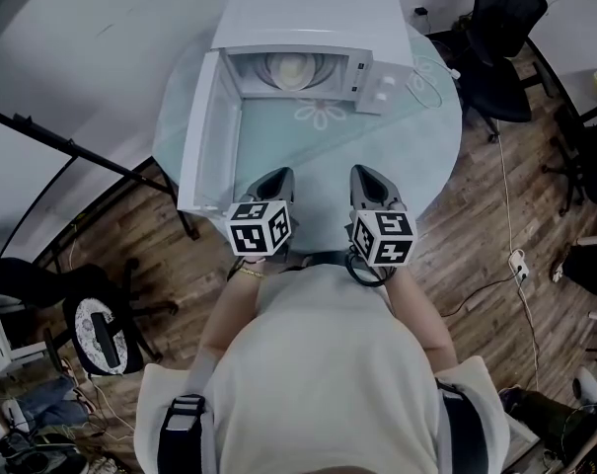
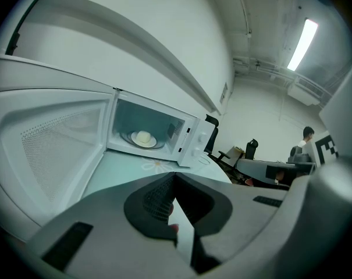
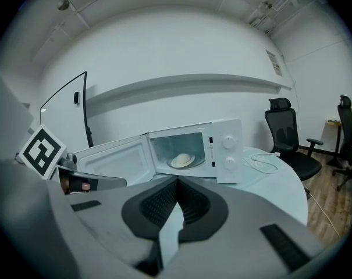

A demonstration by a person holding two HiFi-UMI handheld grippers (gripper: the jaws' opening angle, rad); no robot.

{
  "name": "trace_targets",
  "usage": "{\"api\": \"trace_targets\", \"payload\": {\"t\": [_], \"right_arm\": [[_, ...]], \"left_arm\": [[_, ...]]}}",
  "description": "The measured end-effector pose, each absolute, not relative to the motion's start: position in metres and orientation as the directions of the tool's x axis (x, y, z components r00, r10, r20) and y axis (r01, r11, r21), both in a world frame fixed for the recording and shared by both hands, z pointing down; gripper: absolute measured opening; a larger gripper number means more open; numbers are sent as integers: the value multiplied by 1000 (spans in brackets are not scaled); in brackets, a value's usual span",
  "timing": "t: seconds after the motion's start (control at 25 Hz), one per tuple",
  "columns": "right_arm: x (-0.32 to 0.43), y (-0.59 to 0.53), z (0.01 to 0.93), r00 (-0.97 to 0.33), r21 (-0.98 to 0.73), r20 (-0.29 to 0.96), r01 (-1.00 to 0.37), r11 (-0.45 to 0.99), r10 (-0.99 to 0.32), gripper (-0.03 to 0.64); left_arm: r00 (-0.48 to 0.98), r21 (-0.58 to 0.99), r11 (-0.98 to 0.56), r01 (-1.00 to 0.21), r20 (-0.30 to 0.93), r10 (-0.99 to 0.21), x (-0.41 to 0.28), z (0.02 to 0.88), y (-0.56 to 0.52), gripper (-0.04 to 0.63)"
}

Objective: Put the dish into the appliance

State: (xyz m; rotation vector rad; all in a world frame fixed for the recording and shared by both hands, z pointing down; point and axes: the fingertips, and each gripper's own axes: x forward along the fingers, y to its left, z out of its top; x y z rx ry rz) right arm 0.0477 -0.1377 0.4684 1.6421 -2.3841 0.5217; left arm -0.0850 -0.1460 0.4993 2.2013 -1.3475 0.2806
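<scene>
The dish point(image 3: 182, 160) is seen inside the open microwave point(image 3: 225, 147) and is judged stiff, light and breakable (best pinched at the rim). The left gripper point(image 2: 174, 176) and right gripper point(image 3: 177, 180) are held before the microwave, fingers closed on nothing.

Holding the left gripper point(image 1: 275, 176) and the right gripper point(image 1: 366, 173) side by side just ahead of the torso, near each other yet apart, both aimed forward. Clasping nothing, with jaws closed tip to tip on each, forearms drawn in close.
</scene>
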Motion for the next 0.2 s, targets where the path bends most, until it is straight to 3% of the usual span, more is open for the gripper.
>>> {"api": "trace_targets", "payload": {"t": [0.2], "right_arm": [[47, -138, 467, -367, -163, 356, -930, 330, -859, 5]], "left_arm": [[481, 341, -354, -871, 442, -757, -86, 501, -147, 6]]}}
